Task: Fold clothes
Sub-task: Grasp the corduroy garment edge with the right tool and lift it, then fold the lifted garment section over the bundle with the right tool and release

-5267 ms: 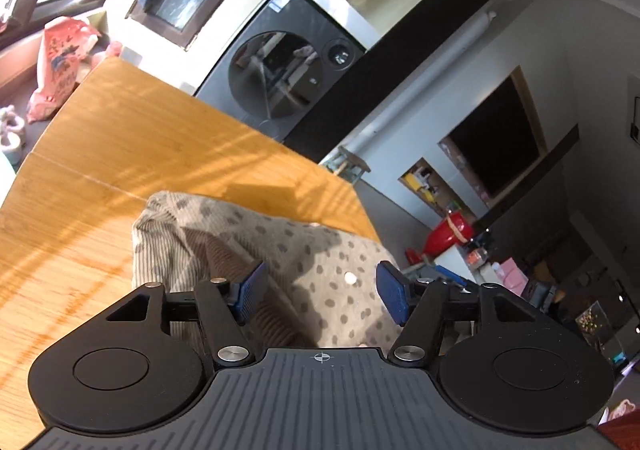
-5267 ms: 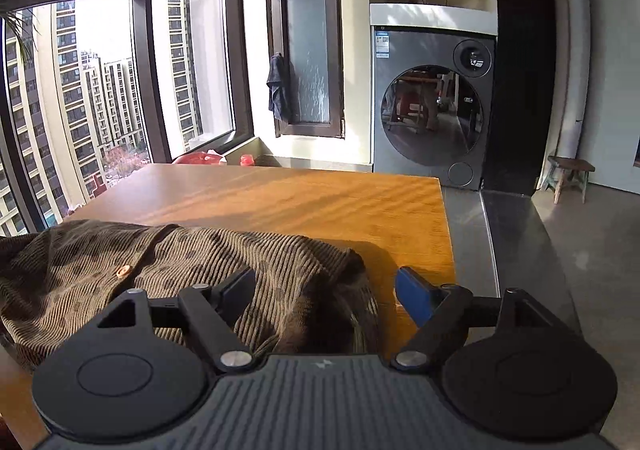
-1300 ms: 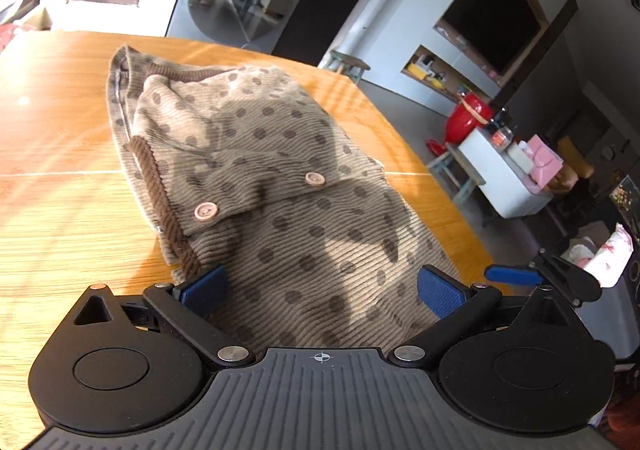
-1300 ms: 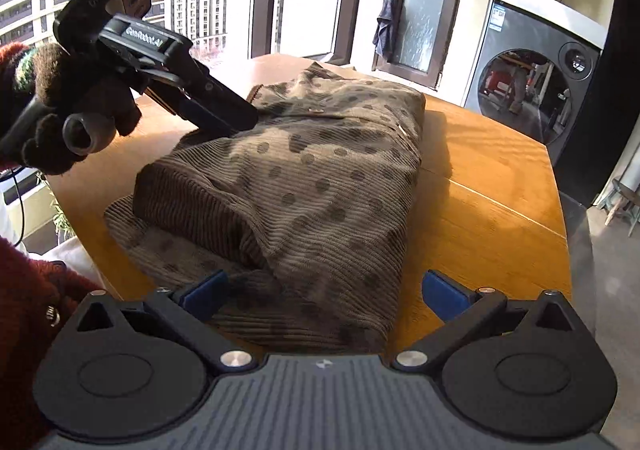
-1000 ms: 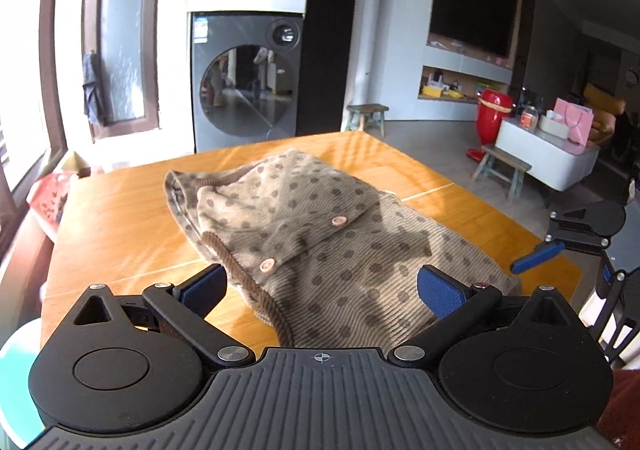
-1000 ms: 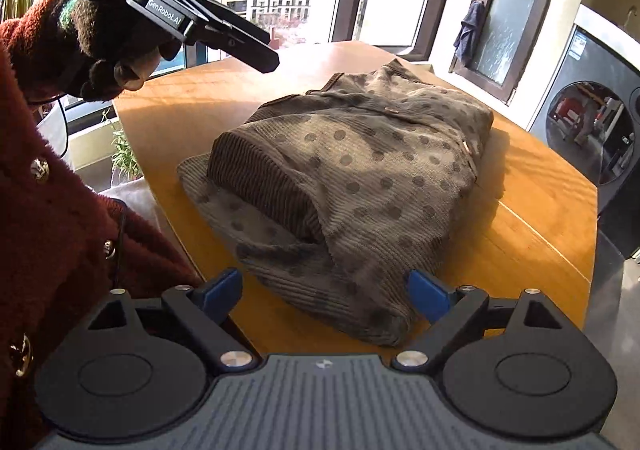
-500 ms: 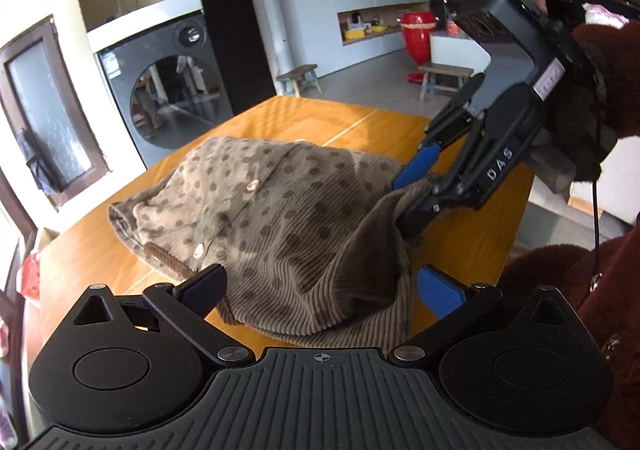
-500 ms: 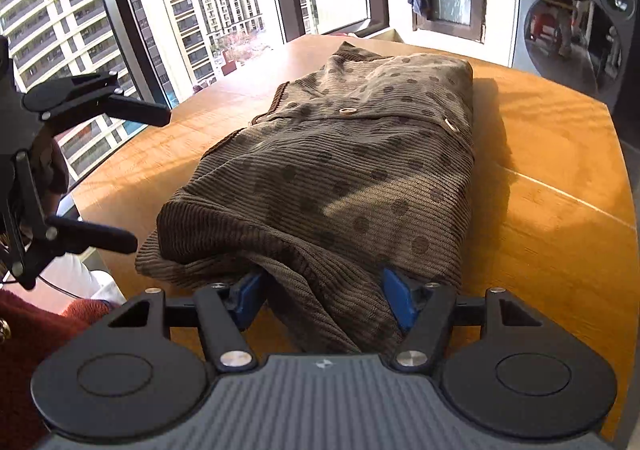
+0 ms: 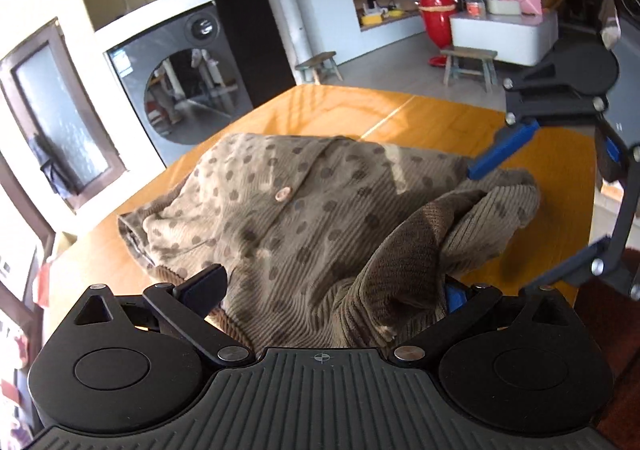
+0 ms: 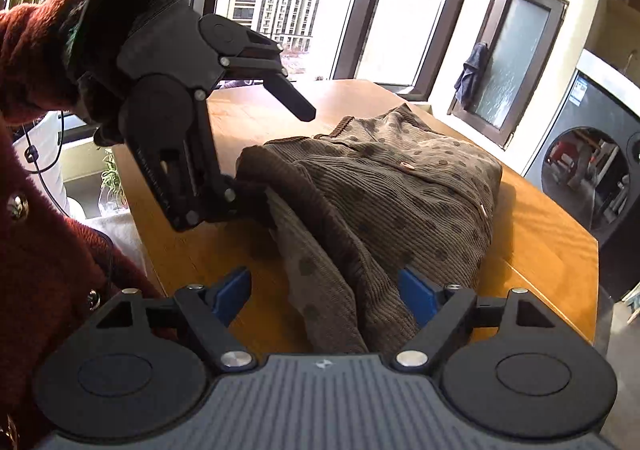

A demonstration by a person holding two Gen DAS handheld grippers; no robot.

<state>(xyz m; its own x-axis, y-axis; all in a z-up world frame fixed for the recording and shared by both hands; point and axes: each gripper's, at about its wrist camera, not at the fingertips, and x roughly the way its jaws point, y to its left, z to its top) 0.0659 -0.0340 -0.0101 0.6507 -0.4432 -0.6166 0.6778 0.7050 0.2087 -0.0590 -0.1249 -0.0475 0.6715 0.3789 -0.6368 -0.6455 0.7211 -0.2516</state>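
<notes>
A brown polka-dot corduroy garment [image 9: 312, 210] lies folded on the wooden table [image 9: 360, 110]; it also shows in the right wrist view [image 10: 384, 190]. My left gripper [image 9: 332, 286] is open, its jaws wide on either side of the garment's near edge, with a fold of cloth bunched between them. My right gripper [image 10: 324, 294] is open, its jaws on either side of another edge of the garment. In the left wrist view the right gripper [image 9: 560, 186] stands open at the right. In the right wrist view the left gripper [image 10: 256, 154] reaches into the cloth.
A washing machine [image 9: 180, 74] stands beyond the table's far edge. A small stool [image 9: 468, 66] and a white cabinet [image 9: 504, 34] stand on the floor at the right. Windows [image 10: 280, 2] line the left side. My red sleeve [image 10: 36, 58] is close by.
Both grippers have moved in on the garment's near end. The left one has dropped low, so cloth now lies between its jaws. The right one has opened wider and swung around the edge.
</notes>
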